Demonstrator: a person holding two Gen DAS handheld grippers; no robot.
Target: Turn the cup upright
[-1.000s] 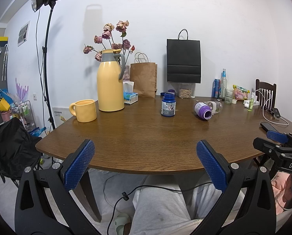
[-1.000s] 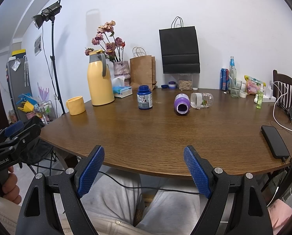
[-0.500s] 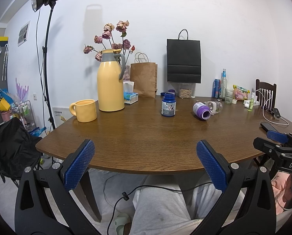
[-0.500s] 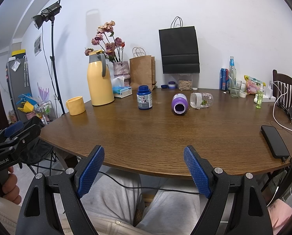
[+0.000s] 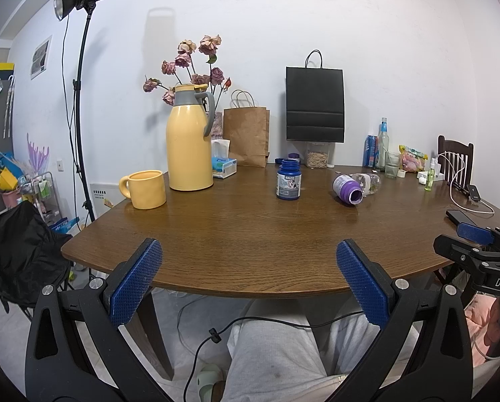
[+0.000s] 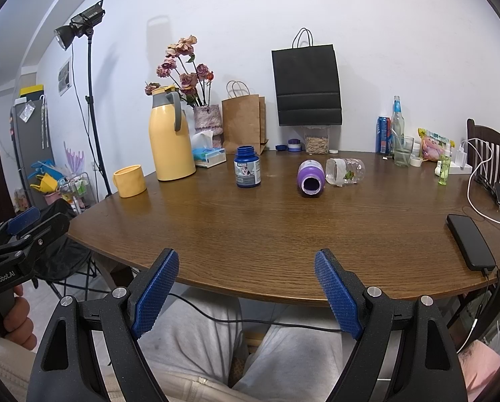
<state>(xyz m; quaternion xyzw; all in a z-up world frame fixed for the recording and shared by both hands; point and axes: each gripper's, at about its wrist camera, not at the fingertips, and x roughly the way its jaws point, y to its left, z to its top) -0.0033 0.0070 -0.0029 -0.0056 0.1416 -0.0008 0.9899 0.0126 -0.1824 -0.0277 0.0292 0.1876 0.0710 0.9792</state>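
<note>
A purple cup [image 5: 348, 189] lies on its side on the brown table [image 5: 250, 241], its mouth facing me; it also shows in the right wrist view [image 6: 311, 178]. A clear jar [image 6: 345, 171] lies on its side just behind it to the right. My left gripper [image 5: 246, 278] is open and empty, held off the table's near edge. My right gripper [image 6: 245, 284] is open and empty, also at the near edge. Both are far from the cup.
On the table stand a yellow mug [image 5: 146, 189], a yellow thermos [image 5: 189, 154], a blue bottle [image 5: 288, 181], a tissue box [image 5: 222, 165], paper bags [image 5: 246, 137], bottles and a glass [image 5: 391, 164]. A phone [image 6: 469, 241] lies at the right edge.
The purple cup has rolled a little on the table, its mouth turning. Both grippers have stayed still and open.
</note>
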